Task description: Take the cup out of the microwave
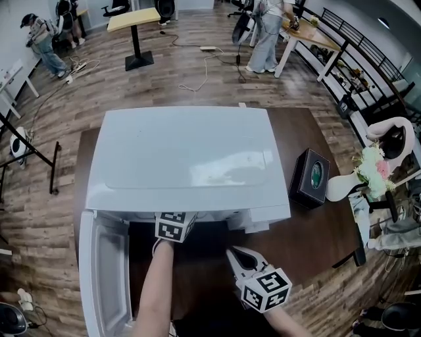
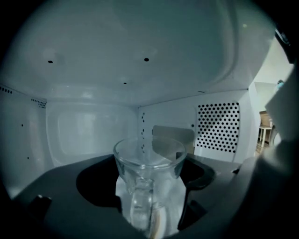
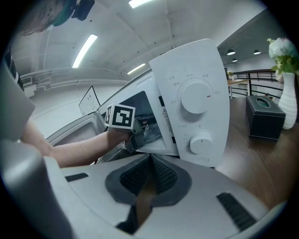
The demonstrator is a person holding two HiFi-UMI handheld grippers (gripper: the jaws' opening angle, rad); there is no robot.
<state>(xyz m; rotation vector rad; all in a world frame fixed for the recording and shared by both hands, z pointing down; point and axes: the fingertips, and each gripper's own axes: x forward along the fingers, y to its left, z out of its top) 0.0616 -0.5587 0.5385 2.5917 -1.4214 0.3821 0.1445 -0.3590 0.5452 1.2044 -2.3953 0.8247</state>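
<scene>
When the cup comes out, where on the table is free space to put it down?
The bare table in front of the tissue box, right of the right gripper, is free. Before the microwave it is crowded: open door and the person's left arm.

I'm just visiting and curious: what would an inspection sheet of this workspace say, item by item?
Surface: dark brown table bearing a white microwave, door swung open.
Job's things: glass cup upright inside the microwave, handle toward the left gripper view's camera.
Clutter: black tissue box and vase of flowers right of the microwave.
Grippers: left gripper open, cup between its jaws; right gripper shut, empty, outside the microwave.
Cables: loose cables on the wood floor beyond the table.
Surroundings: desks, people standing far off.
</scene>
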